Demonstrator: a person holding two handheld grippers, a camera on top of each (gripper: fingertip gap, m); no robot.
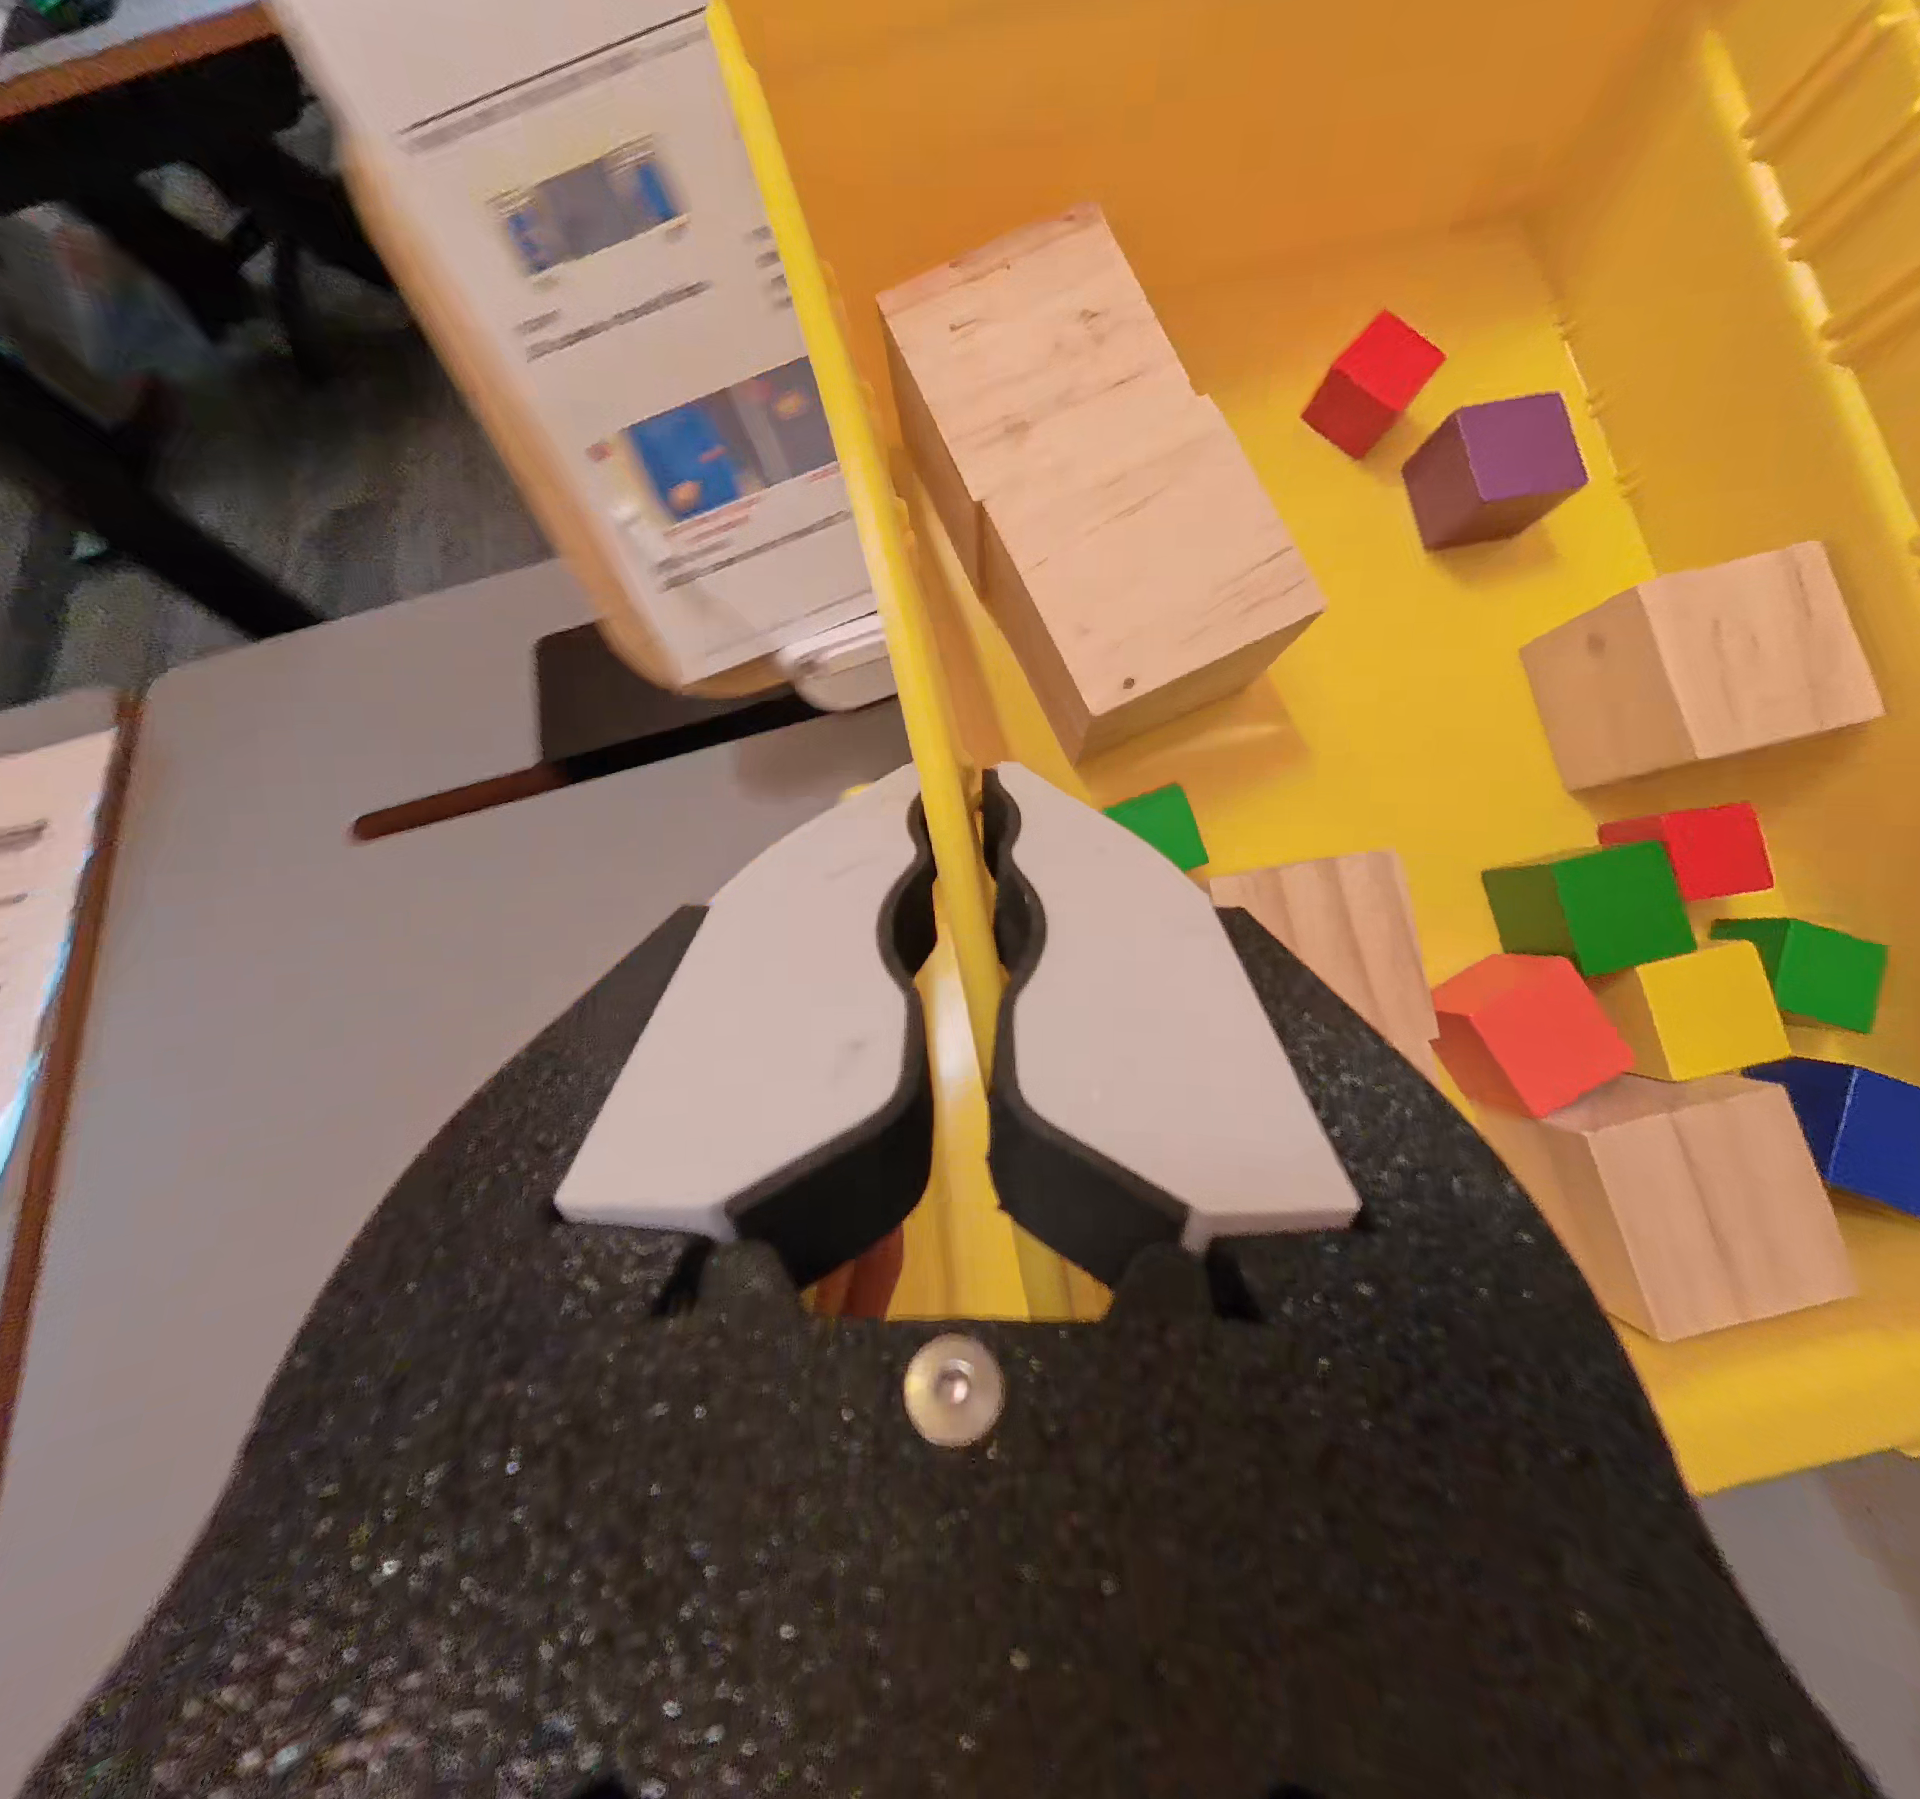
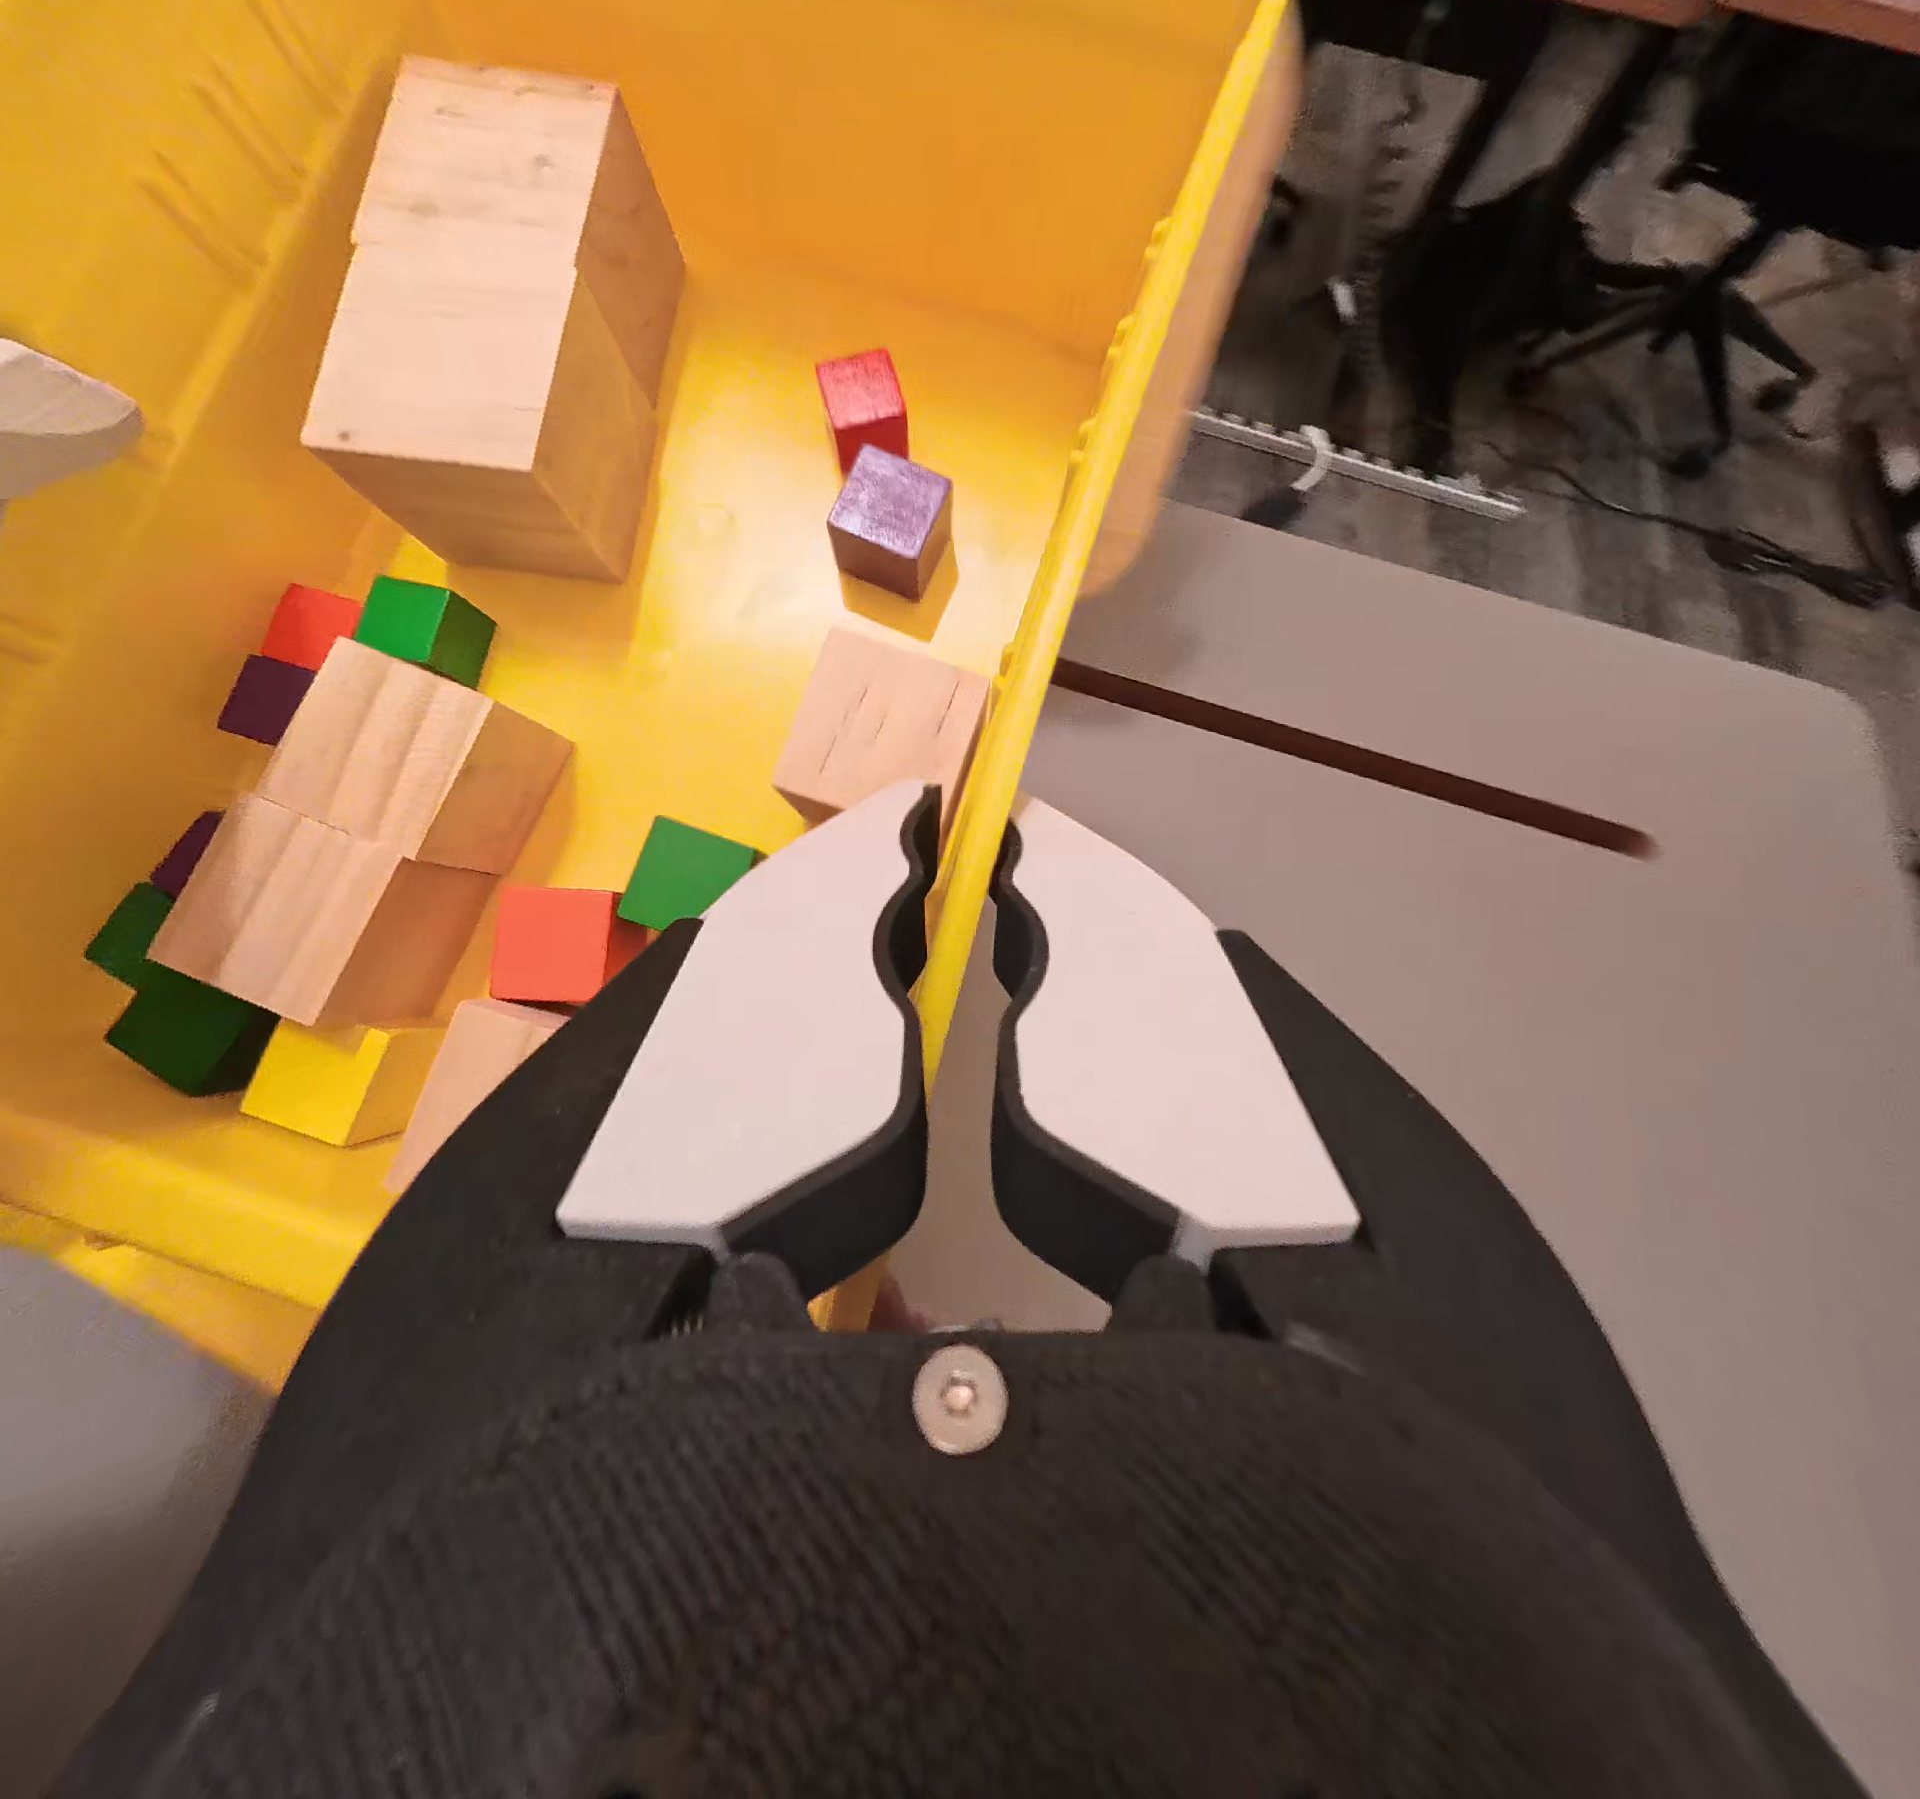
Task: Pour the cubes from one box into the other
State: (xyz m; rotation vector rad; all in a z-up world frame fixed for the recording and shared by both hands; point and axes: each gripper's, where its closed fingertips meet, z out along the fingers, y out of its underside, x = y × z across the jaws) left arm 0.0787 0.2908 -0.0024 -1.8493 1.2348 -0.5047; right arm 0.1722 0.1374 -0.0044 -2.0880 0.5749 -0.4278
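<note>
A yellow plastic box holds several plain wooden cubes and several small coloured cubes. My left gripper is shut on the box's left wall, one finger inside and one outside. My right gripper is shut on the same box's right wall. In the right wrist view the wooden cubes and coloured cubes lie scattered on the box floor. A fingertip of the left gripper shows at that view's left edge. The second box is not in view.
The box is over a grey table with a dark slot. A white sheet with pictures lies on a light wooden table beyond. Office chairs and desks stand on the floor behind.
</note>
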